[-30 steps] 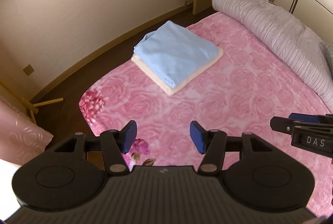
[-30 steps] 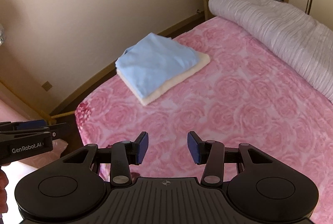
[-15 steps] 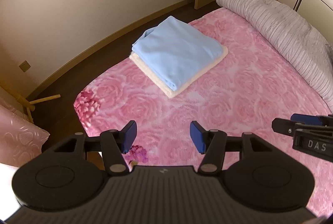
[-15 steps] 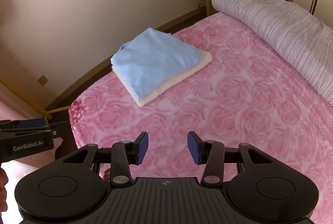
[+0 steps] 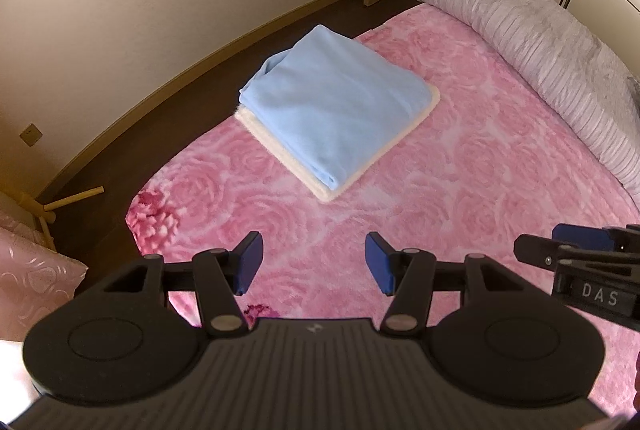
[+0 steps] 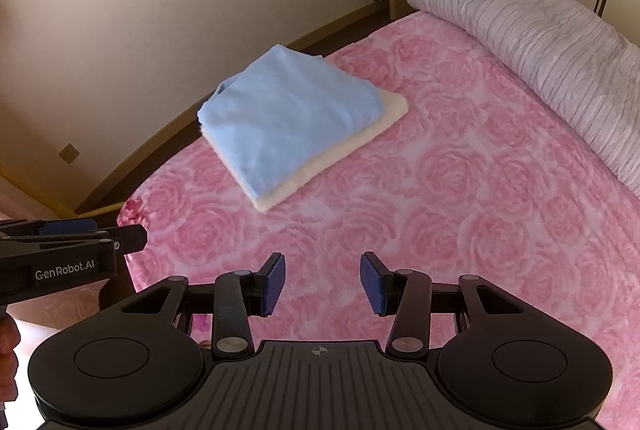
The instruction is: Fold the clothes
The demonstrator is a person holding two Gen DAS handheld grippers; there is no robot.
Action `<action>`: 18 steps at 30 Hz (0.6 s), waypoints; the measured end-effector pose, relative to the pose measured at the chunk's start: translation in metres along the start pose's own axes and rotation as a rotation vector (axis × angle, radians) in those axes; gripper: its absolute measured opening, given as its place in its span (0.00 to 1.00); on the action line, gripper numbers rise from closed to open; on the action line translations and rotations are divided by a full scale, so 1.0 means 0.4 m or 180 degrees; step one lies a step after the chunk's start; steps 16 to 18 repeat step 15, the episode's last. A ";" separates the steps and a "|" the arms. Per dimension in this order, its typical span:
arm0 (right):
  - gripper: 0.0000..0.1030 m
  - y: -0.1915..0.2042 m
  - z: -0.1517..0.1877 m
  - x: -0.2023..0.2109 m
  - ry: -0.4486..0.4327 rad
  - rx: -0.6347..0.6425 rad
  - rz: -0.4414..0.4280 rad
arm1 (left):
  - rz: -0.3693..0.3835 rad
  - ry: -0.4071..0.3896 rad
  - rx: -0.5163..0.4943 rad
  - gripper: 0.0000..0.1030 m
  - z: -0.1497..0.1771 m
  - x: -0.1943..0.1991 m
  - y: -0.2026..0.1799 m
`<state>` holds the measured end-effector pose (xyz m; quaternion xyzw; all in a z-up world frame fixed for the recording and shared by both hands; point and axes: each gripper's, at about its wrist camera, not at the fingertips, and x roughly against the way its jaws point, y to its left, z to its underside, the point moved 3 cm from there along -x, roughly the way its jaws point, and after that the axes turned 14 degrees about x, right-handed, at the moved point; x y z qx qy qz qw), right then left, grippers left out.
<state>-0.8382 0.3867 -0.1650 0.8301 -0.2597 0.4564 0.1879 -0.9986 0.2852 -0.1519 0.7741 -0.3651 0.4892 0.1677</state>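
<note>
A folded light blue garment (image 5: 336, 102) (image 6: 288, 114) lies on top of a folded cream one (image 5: 384, 146) (image 6: 340, 150), stacked on the pink rose-patterned bed cover (image 5: 460, 198) (image 6: 460, 198). My left gripper (image 5: 314, 258) hangs open above the cover, short of the stack, nothing between its blue pads. My right gripper (image 6: 322, 282) is open too and empty, also short of the stack. Each gripper shows at the other view's edge: the right one (image 5: 560, 250) and the left one (image 6: 100, 234).
A rolled lilac quilt (image 5: 540, 50) (image 6: 540, 42) lies along the bed's far right side. The bed's left edge drops to a dark floor strip (image 5: 180, 98) by a beige wall. A wooden stand's feet (image 5: 60, 206) and a pink cushion (image 5: 32, 270) sit at lower left.
Both grippers have moved forward and slightly down toward the folded stack, which now looks larger and nearer. Their jaws have kept the same opening.
</note>
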 end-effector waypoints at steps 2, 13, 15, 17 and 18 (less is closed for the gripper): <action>0.44 0.001 -0.007 -0.011 0.0011 -0.0009 -0.0002 | -0.0004 0.0001 0.0003 0.51 -0.011 -0.009 0.005; 0.44 0.015 -0.048 -0.034 -0.0032 -0.0028 -0.0003 | -0.0014 -0.0155 -0.0067 0.51 -0.038 -0.012 0.006; 0.44 0.016 -0.049 -0.029 -0.0051 -0.0035 0.0002 | -0.0024 -0.0219 -0.0111 0.51 -0.034 -0.001 0.003; 0.44 0.016 -0.049 -0.029 -0.0051 -0.0035 0.0002 | -0.0024 -0.0219 -0.0111 0.51 -0.034 -0.001 0.003; 0.44 0.016 -0.049 -0.029 -0.0051 -0.0035 0.0002 | -0.0024 -0.0219 -0.0111 0.51 -0.034 -0.001 0.003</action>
